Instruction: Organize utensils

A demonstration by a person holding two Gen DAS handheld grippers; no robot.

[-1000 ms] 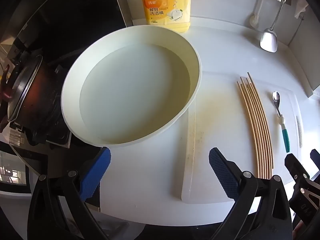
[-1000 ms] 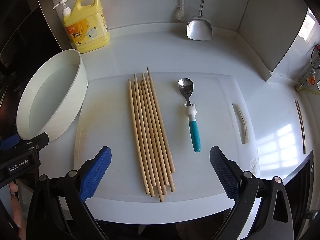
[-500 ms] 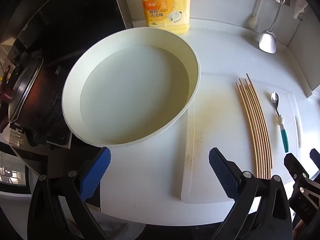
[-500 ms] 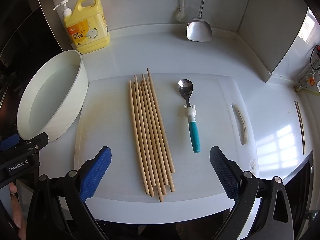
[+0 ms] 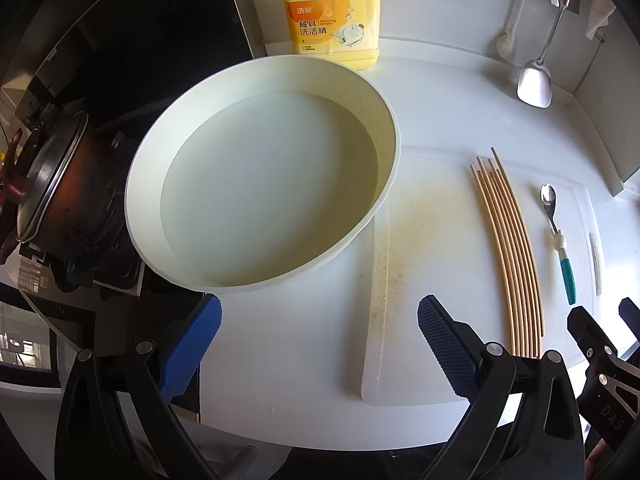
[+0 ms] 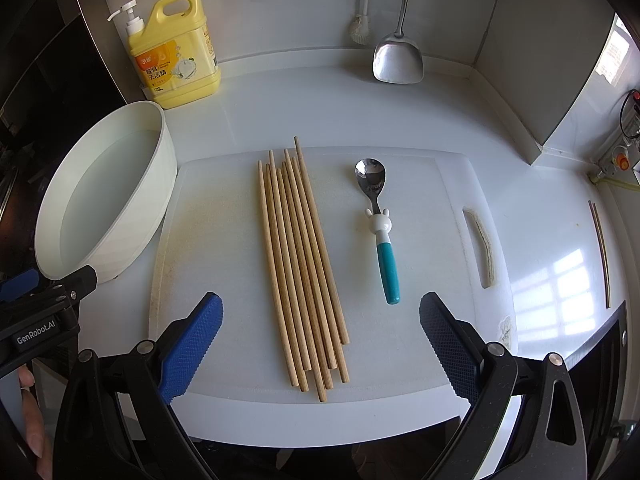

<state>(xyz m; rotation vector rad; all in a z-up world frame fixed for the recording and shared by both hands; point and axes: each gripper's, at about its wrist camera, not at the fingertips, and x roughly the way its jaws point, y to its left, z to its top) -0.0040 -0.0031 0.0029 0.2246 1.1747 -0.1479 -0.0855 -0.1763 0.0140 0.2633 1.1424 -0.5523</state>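
Note:
Several wooden chopsticks (image 6: 304, 264) lie side by side on a white cutting board (image 6: 224, 216); they also show in the left wrist view (image 5: 508, 248). A metal spoon with a teal handle (image 6: 380, 228) lies to their right, also seen in the left wrist view (image 5: 558, 236). A round white basin (image 5: 260, 176) holding water stands left of the board (image 5: 432, 240), and shows in the right wrist view (image 6: 108, 196). My left gripper (image 5: 318, 344) is open and empty, in front of the basin. My right gripper (image 6: 320, 344) is open and empty, above the near ends of the chopsticks.
A yellow detergent jug (image 6: 172, 56) stands at the back by the wall. A metal spatula (image 6: 398, 56) hangs at the back right. A dark pot (image 5: 52, 196) sits on the stove to the left. The left gripper's body (image 6: 40, 308) is at the left edge.
The left wrist view has drawn back and tilted slightly, so the basin and chopsticks sit a little lower. The right view has barely shifted. Nothing on the counter has moved.

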